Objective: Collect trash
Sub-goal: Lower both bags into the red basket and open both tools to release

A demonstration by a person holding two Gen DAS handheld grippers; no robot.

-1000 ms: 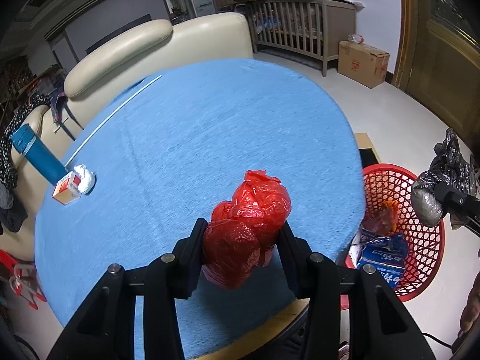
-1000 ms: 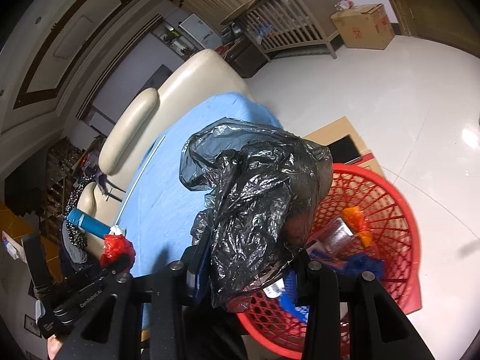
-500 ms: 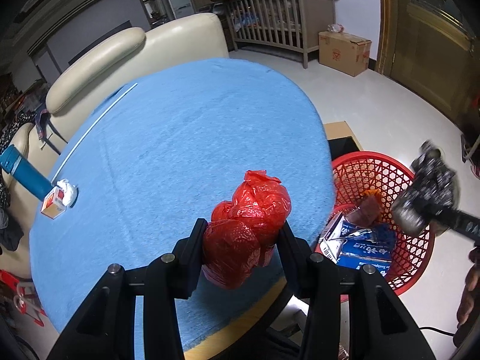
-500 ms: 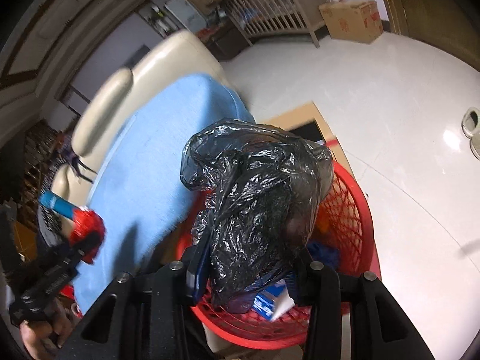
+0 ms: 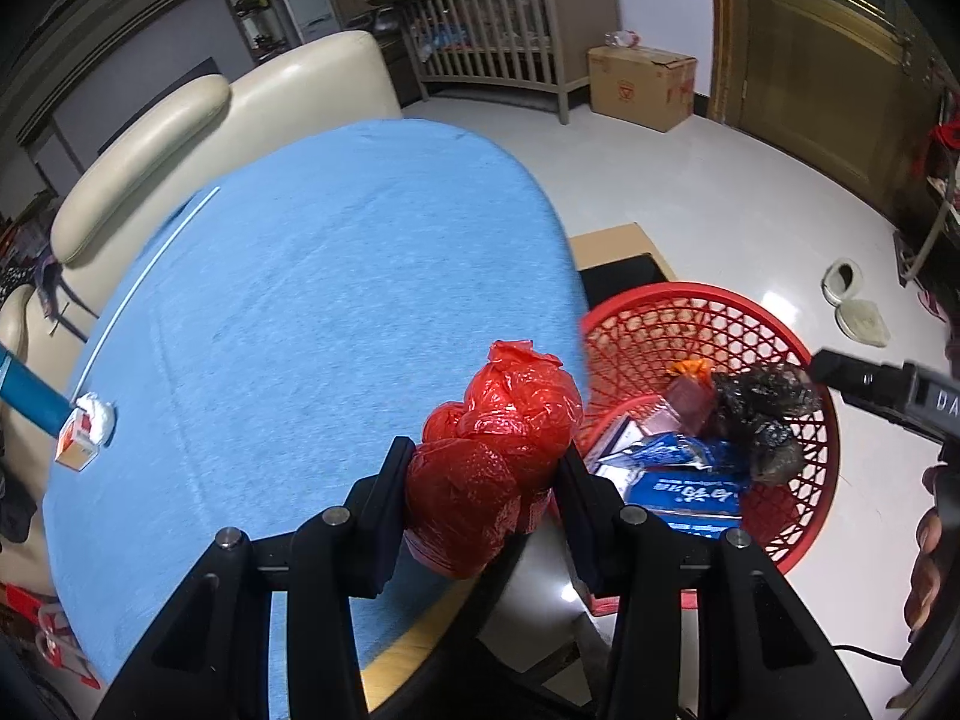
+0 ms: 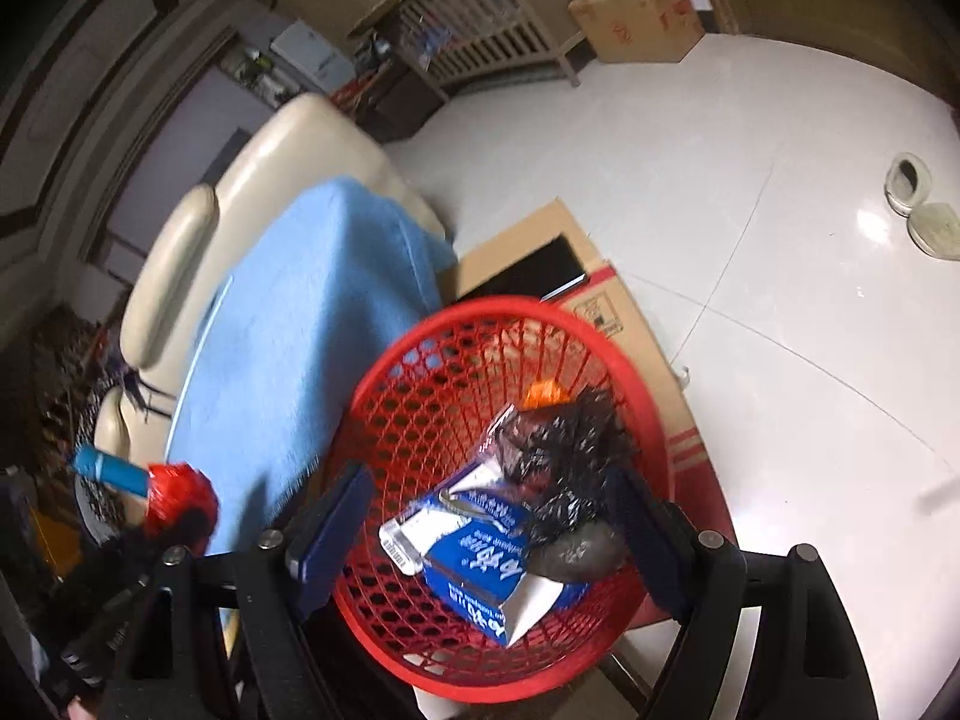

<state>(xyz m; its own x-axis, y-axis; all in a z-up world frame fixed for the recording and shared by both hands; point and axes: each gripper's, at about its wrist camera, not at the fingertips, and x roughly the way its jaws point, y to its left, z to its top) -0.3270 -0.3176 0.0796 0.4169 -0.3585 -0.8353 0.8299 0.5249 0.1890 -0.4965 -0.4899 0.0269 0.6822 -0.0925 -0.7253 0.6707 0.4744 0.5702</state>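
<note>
- Your black trash bag [image 6: 561,468] sits inside the red mesh basket [image 6: 420,420], blurred, against the far-right part of the heap; it rests on a blue-and-white carton [image 6: 480,558], with an orange scrap [image 6: 543,391] just behind it.
- Your right gripper [image 6: 489,531] hangs over the basket with its jaws opening; the pads stand clear on either side of the bag, neither pressing on it.
- Your red trash bag [image 5: 492,462] is clamped in your left gripper [image 5: 483,504]; both pads press into its crumpled sides, and it sits over the near edge of the blue-covered table [image 5: 300,300], just beside the basket.
- The basket stands on the white floor [image 6: 780,240] beside the table, partly on flattened cardboard [image 6: 600,300].
- On the table's far left edge lie a small orange-and-white box [image 5: 75,447] and a white wad [image 5: 99,411], touching each other; a blue tube [image 5: 27,393] lies beside them.
- A cream sofa [image 5: 198,120] sits behind the table; a wooden crib [image 5: 498,48] and a cardboard box [image 5: 642,84] stand further back.
</note>
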